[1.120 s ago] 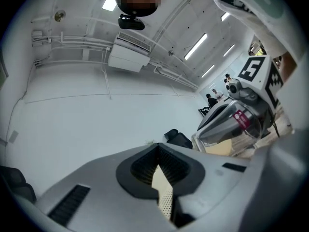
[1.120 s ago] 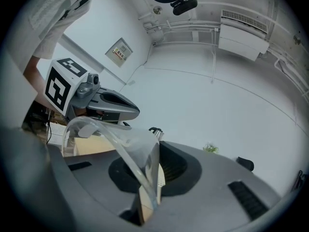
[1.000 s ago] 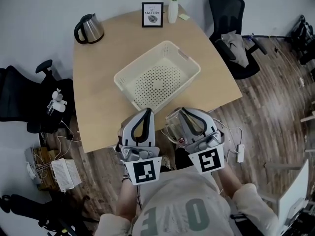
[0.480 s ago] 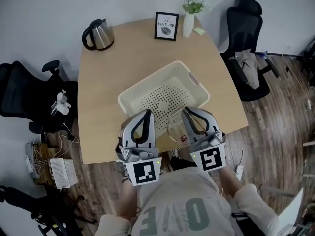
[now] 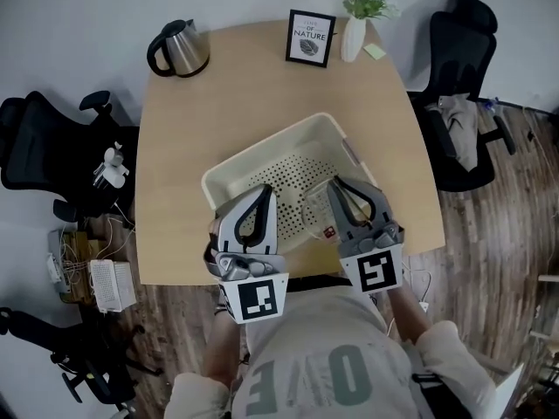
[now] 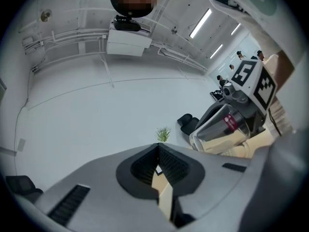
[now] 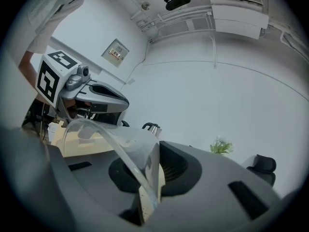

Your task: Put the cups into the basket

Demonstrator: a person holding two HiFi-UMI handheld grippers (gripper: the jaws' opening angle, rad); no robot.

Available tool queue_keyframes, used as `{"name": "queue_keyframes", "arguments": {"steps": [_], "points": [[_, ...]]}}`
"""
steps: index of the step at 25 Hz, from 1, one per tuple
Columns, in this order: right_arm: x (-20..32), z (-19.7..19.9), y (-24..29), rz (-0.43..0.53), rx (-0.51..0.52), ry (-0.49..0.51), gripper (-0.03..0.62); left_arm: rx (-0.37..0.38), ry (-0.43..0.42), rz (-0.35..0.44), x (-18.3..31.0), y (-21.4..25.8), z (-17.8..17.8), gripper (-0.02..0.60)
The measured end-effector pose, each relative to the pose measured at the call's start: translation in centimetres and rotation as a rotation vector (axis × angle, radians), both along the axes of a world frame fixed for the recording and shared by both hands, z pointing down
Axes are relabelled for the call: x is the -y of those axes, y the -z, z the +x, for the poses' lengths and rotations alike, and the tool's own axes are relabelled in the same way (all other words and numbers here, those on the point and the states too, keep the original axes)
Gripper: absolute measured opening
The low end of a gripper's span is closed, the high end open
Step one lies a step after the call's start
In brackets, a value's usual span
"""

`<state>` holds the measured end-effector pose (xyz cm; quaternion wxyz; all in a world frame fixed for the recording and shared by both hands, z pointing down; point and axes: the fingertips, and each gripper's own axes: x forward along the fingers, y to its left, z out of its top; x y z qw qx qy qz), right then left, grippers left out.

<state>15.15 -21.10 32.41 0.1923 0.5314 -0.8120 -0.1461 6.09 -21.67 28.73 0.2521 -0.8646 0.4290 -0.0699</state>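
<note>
Head view: the person stands at the near edge of a pale wood table [image 5: 218,103] with a cream perforated basket [image 5: 262,149] in front of them. The right gripper [image 5: 337,186] carries a clear plastic cup [image 5: 318,209] over the basket's near right part, not yet set down; I see no other cup on the table. The left gripper [image 5: 263,193] hovers just beside it, over the basket's near left rim. At the far edge stand a kettle [image 5: 179,49], a framed print [image 5: 310,37] on which the word "NATURE" can be read, and a white vase [image 5: 353,37] with a sprig of flowers. A small red label low on the cup is too small to read. Left gripper view: the left gripper [image 6: 158,151] has its jaws brought together with nothing between them, only a sliver of tabletop showing below the tips. Off to the right the cup [image 6: 227,124] shows tilted in the other claw, its red label blurred. Right gripper view: the right gripper [image 7: 155,153] is clamped on the cup [image 7: 104,134], the pads pinching the thin wall near the rim, one jaw inside and one outside. The cup looks light, thin and smooth, so I'd judge it bends easily and could slip or crack under a hard squeeze. A pinch on the wall near the rim, as here, seems the natural hold. The left gripper [image 7: 101,98] shows beyond the cup.
</note>
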Motion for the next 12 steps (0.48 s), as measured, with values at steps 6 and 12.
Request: {"name": "queue_keyframes", "arguments": {"steps": [6,12], "points": [[2.4,-0.1,-1.2,-0.048,0.02,0.003,0.025,0.019,0.022,-0.024,2.0,-0.7,-0.7,0.008],[4.7,-1.6,-2.3,-0.099,-0.008,0.003,0.025,0.025,0.018,-0.03,3.8,-1.1,-2.1,0.008]]}}
